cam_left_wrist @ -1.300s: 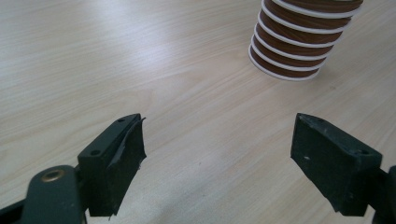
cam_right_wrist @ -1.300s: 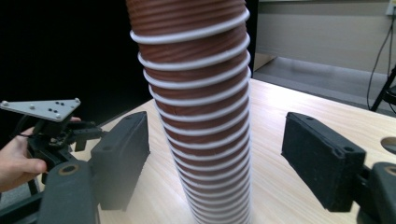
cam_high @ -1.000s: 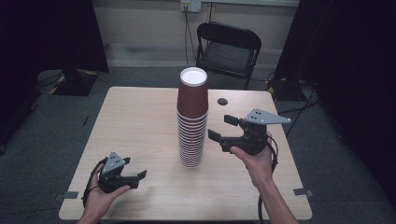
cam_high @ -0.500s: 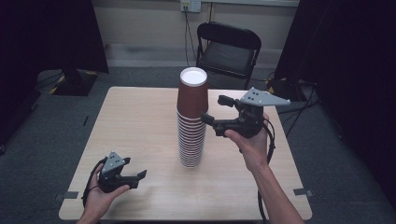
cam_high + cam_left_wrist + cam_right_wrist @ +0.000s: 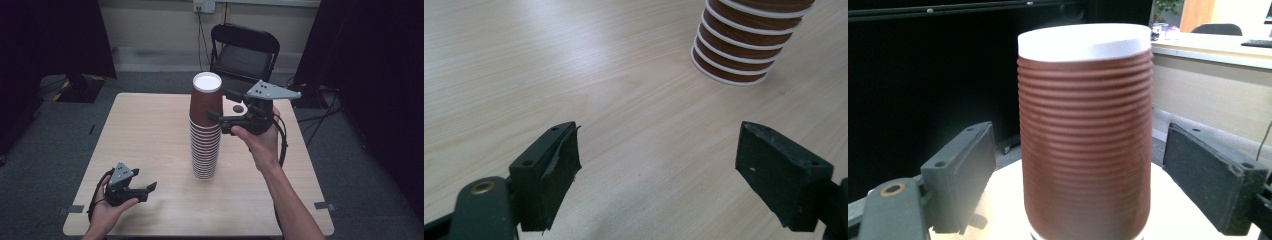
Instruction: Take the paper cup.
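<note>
I see bare forearms, each hand around a matte black two-jaw plastic gripper (image 5: 134, 188), (image 5: 223, 109) with blocky screw-holed jaws, grey three-cornered top plate and trailing black cable.

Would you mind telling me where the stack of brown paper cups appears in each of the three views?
High view: stack of brown paper cups at table centre.
Left gripper view: its lower rims at the top right.
Right gripper view: top cup central, between open jaws.
Shared landmark: wooden table.
</note>
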The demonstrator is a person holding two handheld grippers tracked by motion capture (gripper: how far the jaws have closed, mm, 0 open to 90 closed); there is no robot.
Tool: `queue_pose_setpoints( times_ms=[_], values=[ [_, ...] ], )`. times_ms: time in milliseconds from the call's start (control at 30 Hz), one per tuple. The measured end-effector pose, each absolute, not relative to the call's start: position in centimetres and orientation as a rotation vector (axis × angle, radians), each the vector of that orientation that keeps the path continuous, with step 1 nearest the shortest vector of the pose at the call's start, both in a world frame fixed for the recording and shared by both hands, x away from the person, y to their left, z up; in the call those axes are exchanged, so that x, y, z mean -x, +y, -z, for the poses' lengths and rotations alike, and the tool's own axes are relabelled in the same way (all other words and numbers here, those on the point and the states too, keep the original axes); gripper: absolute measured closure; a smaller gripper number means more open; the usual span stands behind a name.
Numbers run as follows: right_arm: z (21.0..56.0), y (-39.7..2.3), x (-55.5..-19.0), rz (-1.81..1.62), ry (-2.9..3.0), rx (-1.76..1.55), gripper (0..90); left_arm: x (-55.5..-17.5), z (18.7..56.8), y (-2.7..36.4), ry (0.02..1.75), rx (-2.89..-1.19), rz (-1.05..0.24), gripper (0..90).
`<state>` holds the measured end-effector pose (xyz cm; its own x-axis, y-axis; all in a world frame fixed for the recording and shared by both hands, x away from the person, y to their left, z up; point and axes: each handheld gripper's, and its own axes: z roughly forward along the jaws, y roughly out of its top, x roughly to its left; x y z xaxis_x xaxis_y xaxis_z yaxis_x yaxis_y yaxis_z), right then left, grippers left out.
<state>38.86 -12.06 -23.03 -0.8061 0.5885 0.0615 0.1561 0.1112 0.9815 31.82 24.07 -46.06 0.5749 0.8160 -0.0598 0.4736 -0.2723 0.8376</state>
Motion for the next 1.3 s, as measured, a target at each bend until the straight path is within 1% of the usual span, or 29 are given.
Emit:
queue_pose_setpoints(
  times_ms=[400, 767, 1300],
  values=[
    [23.4, -10.8, -40.8, -1.736, 2.079, -0.734, 13.5, -31.9, 46.1, 23.9, 1.034, -1.932, -0.481, 17.7],
    [24.6, -9.4, -42.4, -1.739, 2.138, -0.75, 10.1, -31.9, 46.2, 23.8, 1.017, -1.949, -0.48, 18.0],
    [25.6, -8.3, -42.4, -1.672, 2.126, -0.707, 10.2, -31.9, 46.2, 23.7, 1.005, -1.964, -0.493, 18.7]
  ],
)
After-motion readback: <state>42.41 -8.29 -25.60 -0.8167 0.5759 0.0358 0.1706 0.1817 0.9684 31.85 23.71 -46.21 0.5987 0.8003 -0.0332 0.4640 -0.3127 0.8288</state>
